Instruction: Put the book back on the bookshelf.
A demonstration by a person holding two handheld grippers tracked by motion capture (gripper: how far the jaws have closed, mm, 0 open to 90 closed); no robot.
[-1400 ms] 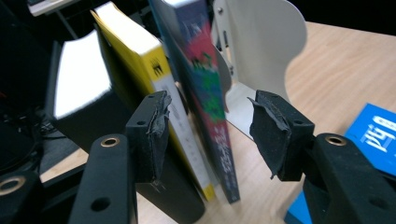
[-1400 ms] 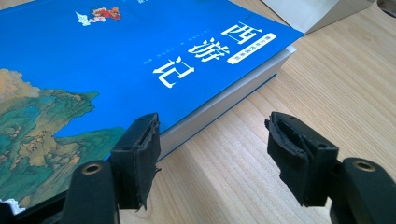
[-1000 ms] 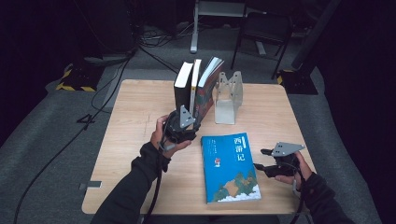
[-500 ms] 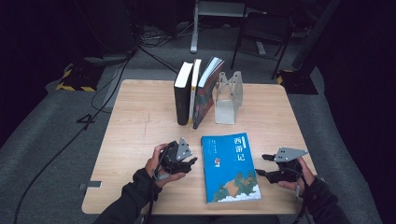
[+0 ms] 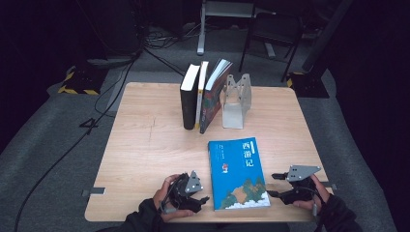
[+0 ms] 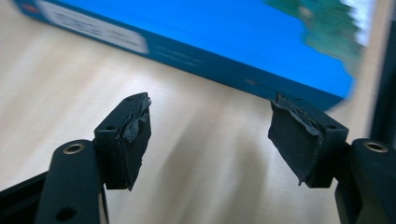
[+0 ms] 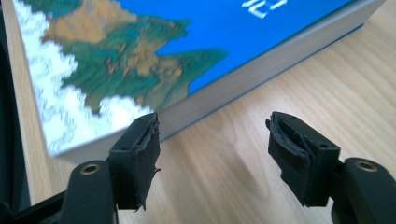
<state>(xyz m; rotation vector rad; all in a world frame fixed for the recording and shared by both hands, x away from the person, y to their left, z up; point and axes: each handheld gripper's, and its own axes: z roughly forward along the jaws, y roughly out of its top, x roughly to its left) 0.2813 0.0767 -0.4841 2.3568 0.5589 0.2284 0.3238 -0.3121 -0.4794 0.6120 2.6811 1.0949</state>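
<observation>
A blue book [image 5: 239, 171] with a painted landscape on its cover lies flat near the table's front edge. My left gripper [image 5: 205, 199] sits low on the table just left of the book's spine [image 6: 196, 65]; its jaws have just been opening and nothing is between them [image 6: 210, 135]. My right gripper [image 5: 270, 184] is just right of the book, pointing at its page edge [image 7: 261, 60]. It stands open with only bare wood between its pads [image 7: 212, 140].
Three books [image 5: 200, 96] stand upright at the table's [image 5: 140, 145] far side, leaning against a clear acrylic bookend [image 5: 236, 101]. Cables [image 5: 72, 140] run over the grey floor at the left. Chair legs [image 5: 270, 34] stand behind the table.
My left gripper has come down and toward the front edge, from near the standing books to beside the blue book, and its jaws have widened. My right gripper has drifted slightly toward the front edge.
</observation>
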